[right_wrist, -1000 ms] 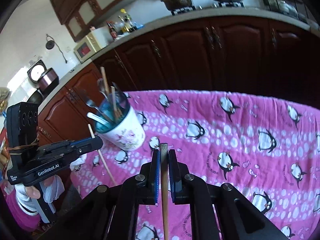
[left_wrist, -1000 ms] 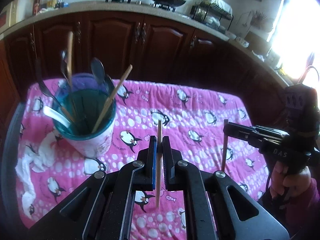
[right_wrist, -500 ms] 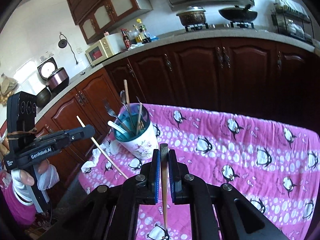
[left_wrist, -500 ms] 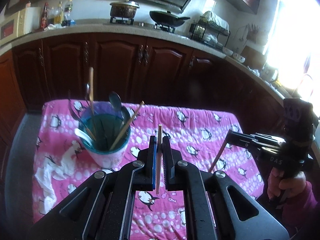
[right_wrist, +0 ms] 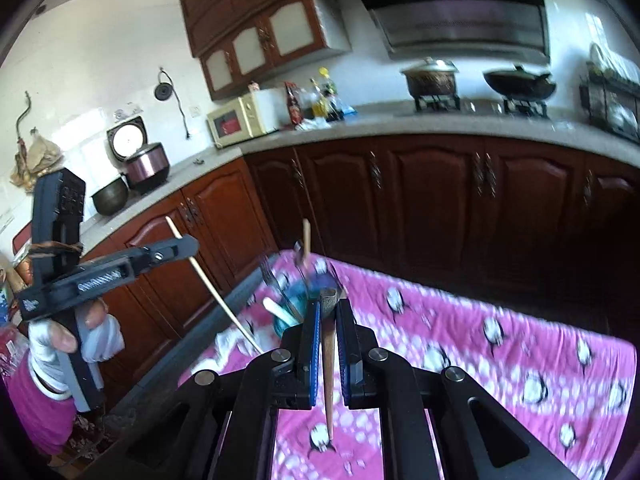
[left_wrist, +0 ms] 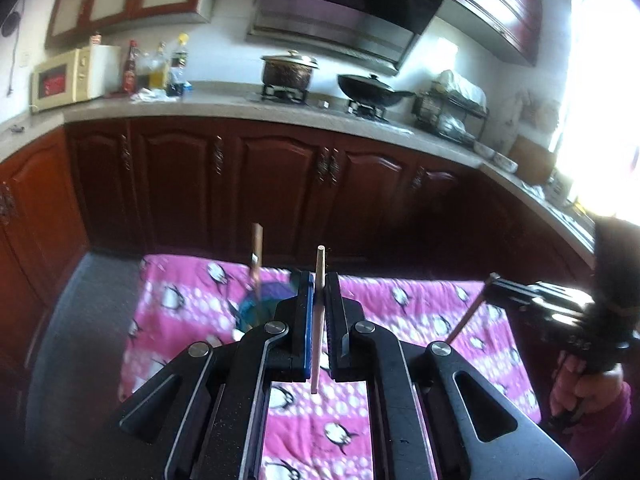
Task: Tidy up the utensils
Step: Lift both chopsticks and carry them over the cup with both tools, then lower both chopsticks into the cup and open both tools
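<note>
Wooden, pale and slender, the chopstick stands near-upright in your left gripper, jaws clamped on its middle. Your right gripper likewise pinches a darker tapered wooden chopstick. The teal-lined, floral ceramic utensil cup sits ahead and below on the pink penguin-print quilted worktop cover, nearer your left jaws; both sticks must go in tip-down.
</note>
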`<action>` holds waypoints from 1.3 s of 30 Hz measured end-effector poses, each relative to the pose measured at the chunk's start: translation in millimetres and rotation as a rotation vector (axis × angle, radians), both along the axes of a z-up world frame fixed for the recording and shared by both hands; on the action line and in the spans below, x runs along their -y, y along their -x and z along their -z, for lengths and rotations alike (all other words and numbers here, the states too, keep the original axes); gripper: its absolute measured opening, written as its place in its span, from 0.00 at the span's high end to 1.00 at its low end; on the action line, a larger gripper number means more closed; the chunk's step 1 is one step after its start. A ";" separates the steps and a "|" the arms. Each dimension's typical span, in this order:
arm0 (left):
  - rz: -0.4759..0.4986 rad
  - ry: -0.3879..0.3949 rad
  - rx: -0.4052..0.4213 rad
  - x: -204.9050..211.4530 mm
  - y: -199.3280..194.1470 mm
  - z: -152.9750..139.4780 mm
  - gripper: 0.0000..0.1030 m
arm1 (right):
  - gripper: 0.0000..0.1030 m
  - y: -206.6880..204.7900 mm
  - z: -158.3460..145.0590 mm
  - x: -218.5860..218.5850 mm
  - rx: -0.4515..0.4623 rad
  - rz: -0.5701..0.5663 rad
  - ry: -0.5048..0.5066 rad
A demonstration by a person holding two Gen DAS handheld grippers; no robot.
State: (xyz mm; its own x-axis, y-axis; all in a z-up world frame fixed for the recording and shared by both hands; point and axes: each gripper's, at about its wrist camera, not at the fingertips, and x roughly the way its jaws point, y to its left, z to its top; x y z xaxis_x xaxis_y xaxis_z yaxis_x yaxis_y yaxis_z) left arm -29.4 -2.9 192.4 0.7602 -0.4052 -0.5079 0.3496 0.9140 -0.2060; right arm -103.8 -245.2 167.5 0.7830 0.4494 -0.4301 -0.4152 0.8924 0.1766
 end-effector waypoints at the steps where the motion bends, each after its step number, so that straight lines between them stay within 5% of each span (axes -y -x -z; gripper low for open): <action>1: -0.013 -0.004 0.008 -2.4 -4.0 -2.5 0.96 | 0.93 -1.9 -5.5 -3.6 0.009 -0.005 -0.003; 17: -0.134 -0.044 -0.001 -8.0 -72.7 23.6 0.96 | 0.93 -54.3 -53.3 -63.2 0.137 0.031 -0.023; 26: -0.152 -0.038 -0.048 -2.8 -96.7 51.9 0.96 | 0.93 -107.2 -34.0 -90.9 0.129 0.062 0.025; 39: -0.145 -0.064 -0.117 10.2 -115.2 89.6 0.96 | 0.93 -161.1 25.4 -98.1 -0.045 0.029 0.040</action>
State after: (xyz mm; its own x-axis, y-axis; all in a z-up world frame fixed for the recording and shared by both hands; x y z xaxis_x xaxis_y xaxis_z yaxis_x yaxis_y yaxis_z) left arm 85.8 -13.1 102.9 0.7423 -0.2603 -0.6175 0.1908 0.9654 -0.1777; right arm 57.2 -147.1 142.1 0.7752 0.4084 -0.4819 -0.3812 0.9108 0.1587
